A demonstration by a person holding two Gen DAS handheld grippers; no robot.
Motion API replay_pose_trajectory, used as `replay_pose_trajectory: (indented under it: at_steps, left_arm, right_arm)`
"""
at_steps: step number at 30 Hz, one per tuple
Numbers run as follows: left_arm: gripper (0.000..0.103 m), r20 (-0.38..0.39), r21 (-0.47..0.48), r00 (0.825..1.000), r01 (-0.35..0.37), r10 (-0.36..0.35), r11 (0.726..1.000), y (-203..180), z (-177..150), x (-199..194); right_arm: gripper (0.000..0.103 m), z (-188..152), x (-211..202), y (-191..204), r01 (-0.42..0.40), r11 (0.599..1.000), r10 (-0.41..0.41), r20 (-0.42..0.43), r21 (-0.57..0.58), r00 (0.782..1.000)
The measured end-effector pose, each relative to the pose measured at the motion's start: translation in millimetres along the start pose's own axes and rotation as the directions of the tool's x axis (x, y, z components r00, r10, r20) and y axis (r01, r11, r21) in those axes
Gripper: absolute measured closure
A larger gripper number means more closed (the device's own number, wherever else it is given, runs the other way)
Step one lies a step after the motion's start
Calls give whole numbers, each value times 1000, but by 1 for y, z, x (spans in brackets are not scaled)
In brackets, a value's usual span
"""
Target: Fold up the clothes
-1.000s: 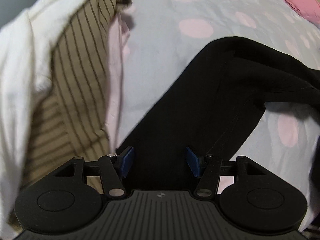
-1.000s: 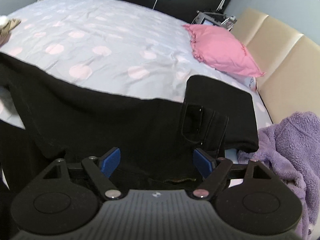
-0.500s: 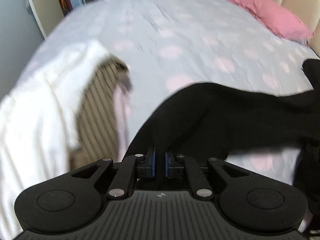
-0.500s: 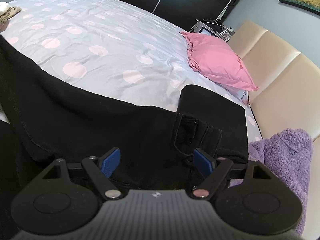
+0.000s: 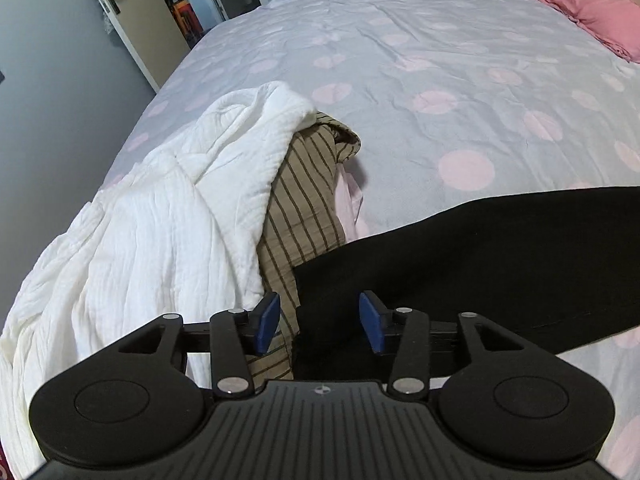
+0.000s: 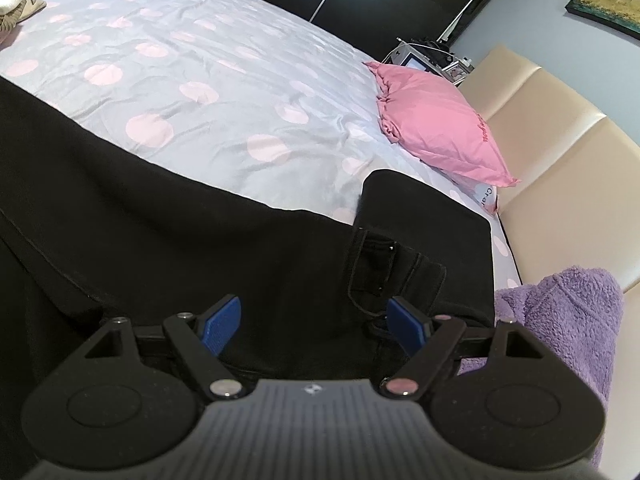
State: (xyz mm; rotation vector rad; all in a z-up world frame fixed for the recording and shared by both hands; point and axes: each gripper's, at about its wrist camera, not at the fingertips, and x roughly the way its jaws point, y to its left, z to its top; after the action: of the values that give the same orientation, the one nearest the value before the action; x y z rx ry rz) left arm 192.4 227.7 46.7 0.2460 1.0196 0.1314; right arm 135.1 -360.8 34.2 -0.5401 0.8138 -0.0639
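**Black trousers spread on a dotted bed**

The bed [image 5: 420, 80] bears the trousers [image 6: 180, 260] along its near edge, a white cloth [image 5: 160, 220] left, a pillow [image 6: 436, 136] far right. Left gripper [image 5: 319, 322]: jaws opening, trouser hem between them, unpressed. Right gripper [image 6: 314, 324]: jaws wide, gripping nothing, above the waistband.
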Motion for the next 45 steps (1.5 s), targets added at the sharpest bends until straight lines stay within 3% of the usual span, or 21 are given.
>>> replay_pose_trajectory:
  at_steps: [14,22,28,31,37,41,45]
  left_arm:
    - [61,-47,193,995,101,-93,976,-49,-30,-2]
    - [61,1,292,975,210,-220,933,-113,-44,-40]
    - [61,14,314,928,350,-373,883,-166,-63,-75]
    - [55,51,357,906,377,-421,855,-199,-77,-97]
    - [53,11,350,827,524,-562,777,-254,-109,-130]
    - [51,-30,271,788,598,-615,754,-280,-132,-140]
    - [46,-50,113,735,677,-676,728,-294,-149,-145]
  right_arm:
    - [21,-10,11,-6,2,1000,-1,-48,6,999]
    - [21,-39,13,-25,10,999,-5,-100,52,995]
    - [21,-80,12,-55,48,988,-21,-175,148,984]
    - [21,-105,9,-75,69,970,-20,-208,232,978]
    - [21,-158,6,-105,97,914,13,-269,394,963]
    - [21,-181,5,-118,93,872,51,-279,481,959]
    - [21,-198,7,-129,67,815,109,-265,576,958]
